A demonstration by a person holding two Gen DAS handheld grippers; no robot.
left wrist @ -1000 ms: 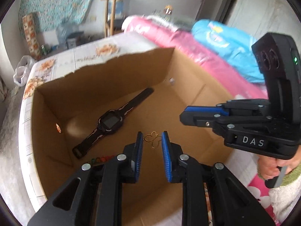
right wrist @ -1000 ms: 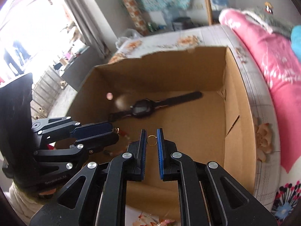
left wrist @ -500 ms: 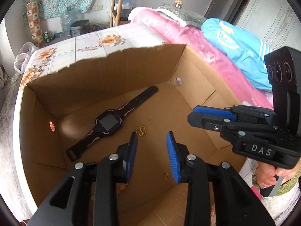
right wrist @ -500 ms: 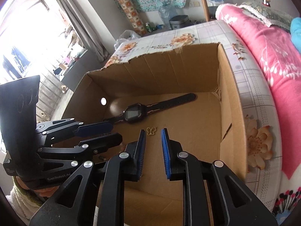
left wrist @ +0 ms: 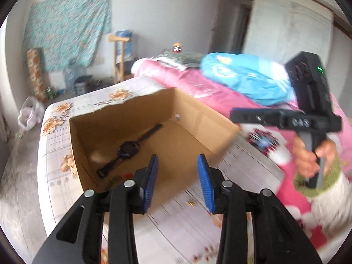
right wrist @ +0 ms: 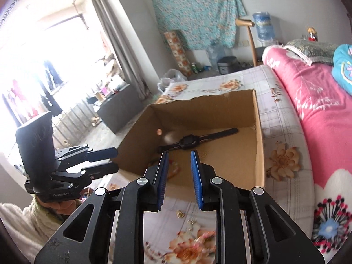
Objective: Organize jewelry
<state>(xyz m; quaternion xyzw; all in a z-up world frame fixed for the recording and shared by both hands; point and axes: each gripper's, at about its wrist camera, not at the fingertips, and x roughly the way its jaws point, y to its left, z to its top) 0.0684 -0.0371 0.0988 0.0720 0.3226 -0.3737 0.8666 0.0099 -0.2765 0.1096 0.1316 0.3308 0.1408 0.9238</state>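
Left claw [left wrist: 177, 180] is wide apart and holds nothing; it hangs above the near edge of the cardboard box [left wrist: 193, 118], most likely clear of the walls so it can go for another piece. Just ahead of it and a bit left, on the box floor, lies the black watch [left wrist: 128, 149], flat, strap fully stretched, lying diagonally. A small red-and-dark bit sits just left of the tips in the near corner; too blurred to name.

Right claw [right wrist: 178, 177] is also parted and holds nothing, over the box's near wall. The watch [right wrist: 187, 142] is straight ahead of its tips: dark square face, slim band, nothing touching it. Below the tips, on the flowered bedspread [right wrist: 283, 118], lie small gold pieces [right wrist: 180, 213], probably earrings or charms, not yet boxed. My read: those are next, and being tiny and thin, they'll need a careful pinch.
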